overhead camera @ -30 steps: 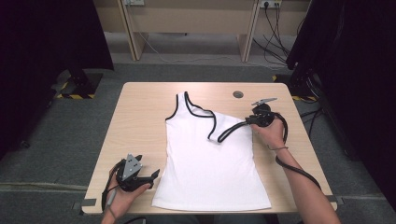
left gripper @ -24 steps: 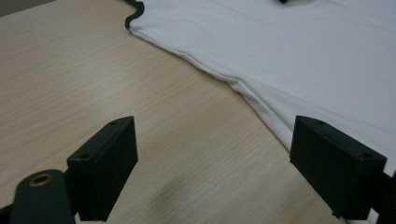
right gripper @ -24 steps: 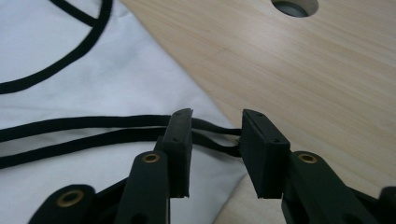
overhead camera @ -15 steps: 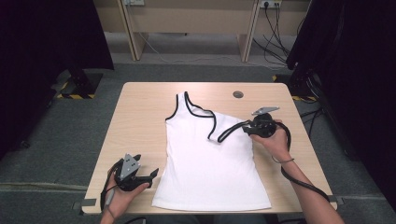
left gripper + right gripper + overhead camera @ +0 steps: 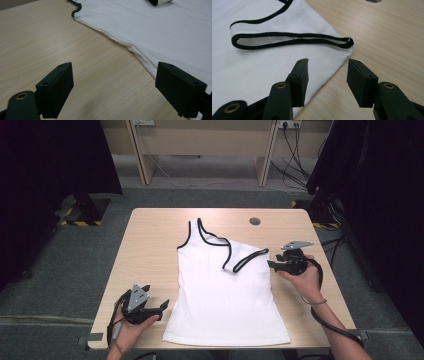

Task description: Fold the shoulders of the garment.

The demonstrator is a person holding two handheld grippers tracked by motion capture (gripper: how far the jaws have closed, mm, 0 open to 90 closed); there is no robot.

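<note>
**Inspector:** One garment on the table [image 5: 150, 235]: a white tank top [image 5: 225, 305] with black trim, lying flat near the middle, hem toward the person. Its right shoulder strap [image 5: 245, 261] is folded in across the chest; the other strap [image 5: 195, 227] lies straight.

**Clerk:** And the tools?

**Inspector:** Two. The right gripper [image 5: 272, 265] sits just beside the top's right edge, below the folded strap, jaws spread and holding nothing. In the right gripper view the cloth edge [image 5: 329, 75] runs between the jaws. The left gripper [image 5: 164, 306] rests near the hem's left corner, jaws wide apart, also empty; in the left gripper view the side seam [image 5: 140, 53] lies just off its right jaw.

**Clerk:** The step in hand?

**Inspector:** In my judgement, folding the garment. To do it well, each gripper should take the side edge through both layers, pinch firmly, then lift and carry it over evenly so that the fold line stays straight. Lifting too high risks dragging the whole top.

**Clerk:** Other items?

**Inspector:** One round grommet [image 5: 255, 221] in the tabletop, well clear of the cloth.
</note>
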